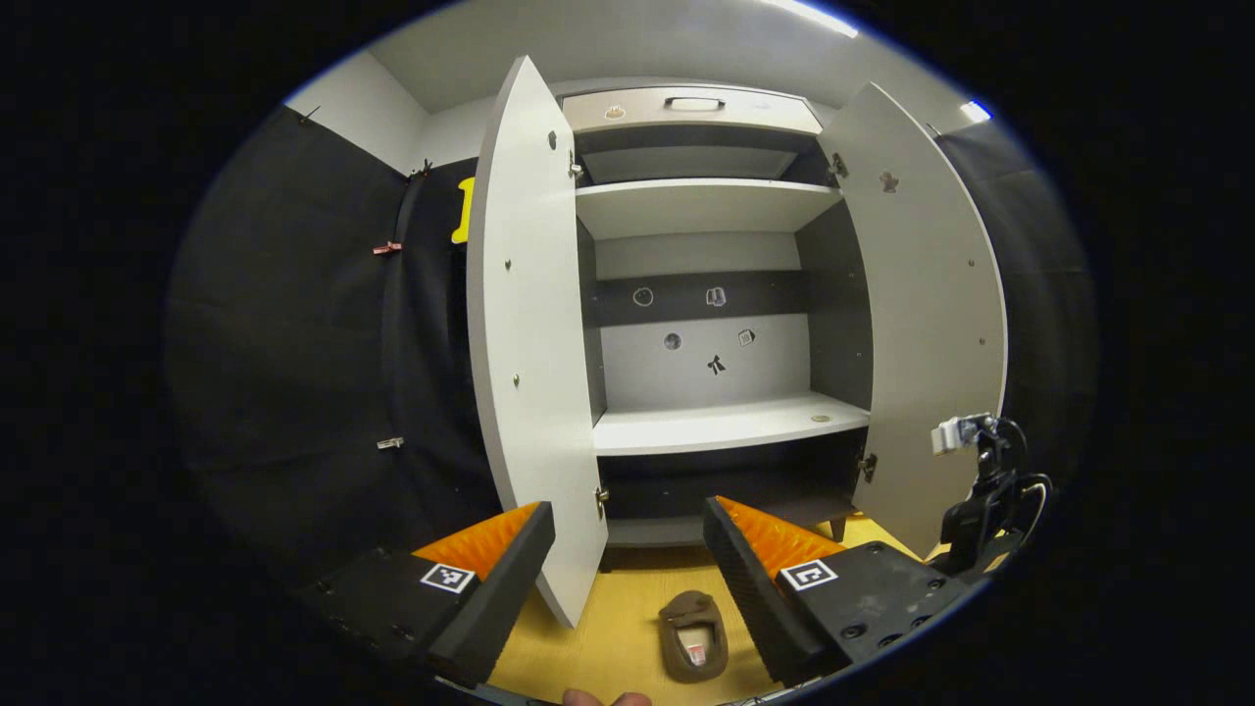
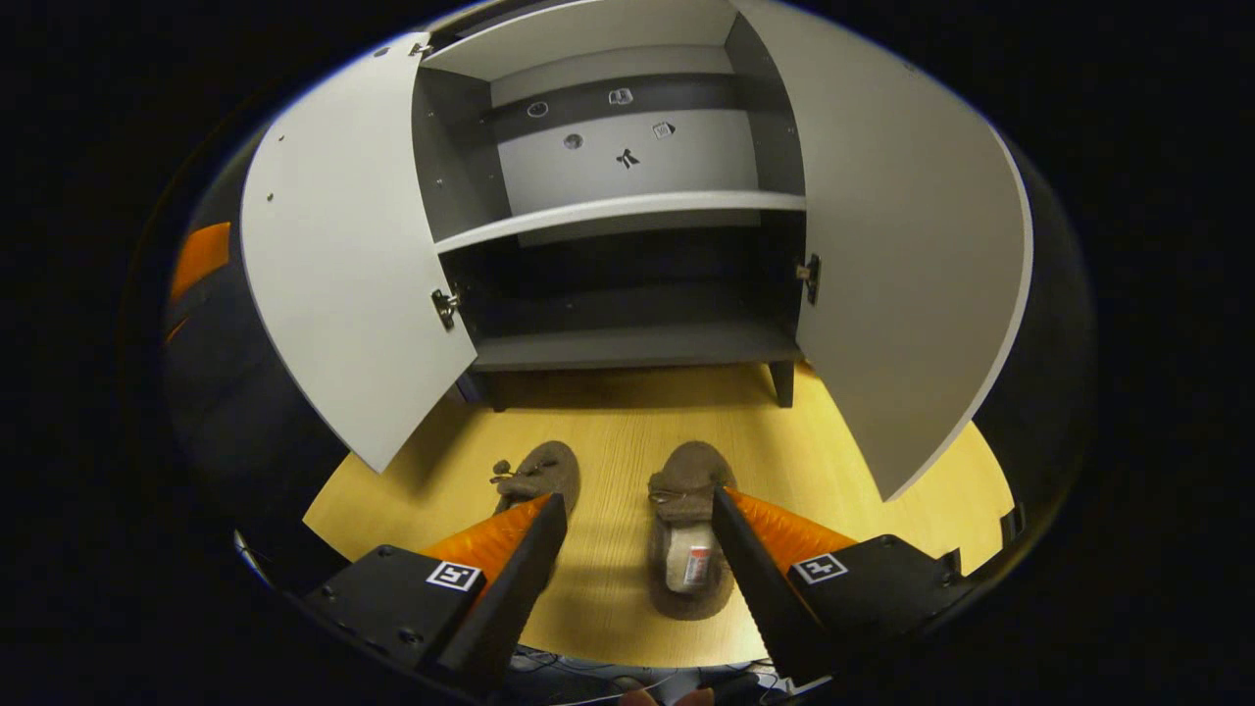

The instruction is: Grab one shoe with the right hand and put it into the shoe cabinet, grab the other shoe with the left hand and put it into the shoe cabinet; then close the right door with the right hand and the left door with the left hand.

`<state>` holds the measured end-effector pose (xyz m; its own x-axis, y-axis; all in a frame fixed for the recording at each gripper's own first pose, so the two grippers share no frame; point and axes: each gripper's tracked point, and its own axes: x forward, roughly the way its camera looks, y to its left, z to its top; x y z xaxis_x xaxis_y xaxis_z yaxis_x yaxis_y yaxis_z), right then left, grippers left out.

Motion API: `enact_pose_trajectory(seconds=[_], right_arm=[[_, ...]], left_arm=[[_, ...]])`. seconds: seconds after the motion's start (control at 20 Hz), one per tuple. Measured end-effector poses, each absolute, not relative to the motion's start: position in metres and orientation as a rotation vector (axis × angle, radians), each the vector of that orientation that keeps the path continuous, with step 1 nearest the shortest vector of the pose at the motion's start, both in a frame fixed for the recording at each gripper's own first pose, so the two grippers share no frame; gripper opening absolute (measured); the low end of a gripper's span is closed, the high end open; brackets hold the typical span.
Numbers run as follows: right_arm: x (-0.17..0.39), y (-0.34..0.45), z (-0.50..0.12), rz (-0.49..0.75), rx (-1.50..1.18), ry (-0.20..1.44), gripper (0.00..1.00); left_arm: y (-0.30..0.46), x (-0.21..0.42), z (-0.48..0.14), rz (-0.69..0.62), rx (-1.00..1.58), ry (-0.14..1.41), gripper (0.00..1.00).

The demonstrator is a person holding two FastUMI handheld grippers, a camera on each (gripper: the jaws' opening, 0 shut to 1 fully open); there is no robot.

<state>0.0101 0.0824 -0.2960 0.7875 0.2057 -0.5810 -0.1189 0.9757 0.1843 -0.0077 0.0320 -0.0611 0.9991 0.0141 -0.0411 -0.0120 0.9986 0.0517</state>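
The right gripper [image 2: 637, 549] is spread wide and holds nothing; it hangs over the yellow wooden floor [image 2: 608, 431], tilted down. Between its fingers lies a brown slipper [image 2: 686, 529], toe pointing away, its right edge close against or under the right finger; whether they touch cannot be told. A second slipper [image 2: 537, 473] lies just left of it, its heel hidden behind the left fingertip. Beyond both slippers stands the shoe cabinet [image 2: 627, 343], with its left door [image 2: 343, 265] and right door [image 2: 902, 265] swung open toward the gripper. The dark bottom compartment and the pale shelf [image 2: 618, 211] above it hold no shoes.

The left gripper [image 1: 627, 569] is also spread wide and empty, held higher and facing the cabinet [image 1: 706, 431] straight on. Low between its fingers, near the right one, one slipper [image 1: 693, 635] lies on the floor [image 1: 627, 608]. The edge of the left door [image 1: 529, 343] stands just beyond the left fingertip, and the right door [image 1: 931, 324] stands open farther right. Inside are two pale shelves, with small dark stickers [image 1: 717, 365] on the back wall. At the top of the cabinet is a drawer with a handle [image 1: 694, 102]. Well off to the right, below the right door, a dark device with cables [image 1: 980, 490] shows.
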Motion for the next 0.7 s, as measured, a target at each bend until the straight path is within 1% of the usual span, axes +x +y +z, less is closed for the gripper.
enact_pose_trajectory(seconds=[0.25,0.4,0.45,0.5,0.55,0.6,0.65,0.7], right_arm=[[0.019,0.089,-0.36,0.147,0.152,0.764,0.99],[0.032,0.093,-0.39,0.127,0.125,0.798,0.99],[0.039,0.093,-0.399,0.118,0.112,0.798,0.97],[0.045,0.092,-0.407,0.108,0.101,0.798,0.93],[0.051,0.093,-0.414,0.101,0.101,0.798,0.86],[0.057,0.093,-0.42,0.089,0.101,0.798,0.82],[0.063,0.092,-0.428,0.076,0.101,0.8,0.75],[0.069,0.091,-0.433,0.062,0.105,0.801,0.71]], left_arm=[[0.042,-0.003,-0.086,0.02,0.046,0.1,0.96],[0.05,0.001,-0.098,0.033,0.04,0.126,0.96],[0.052,0.001,-0.102,0.035,0.039,0.135,0.96],[0.054,0.001,-0.106,0.038,0.039,0.143,0.96],[0.056,0.001,-0.109,0.041,0.041,0.152,0.96],[0.059,0.0,-0.112,0.047,0.044,0.159,0.96],[0.063,-0.001,-0.114,0.054,0.046,0.163,0.96],[0.065,-0.003,-0.117,0.061,0.046,0.167,0.97]])
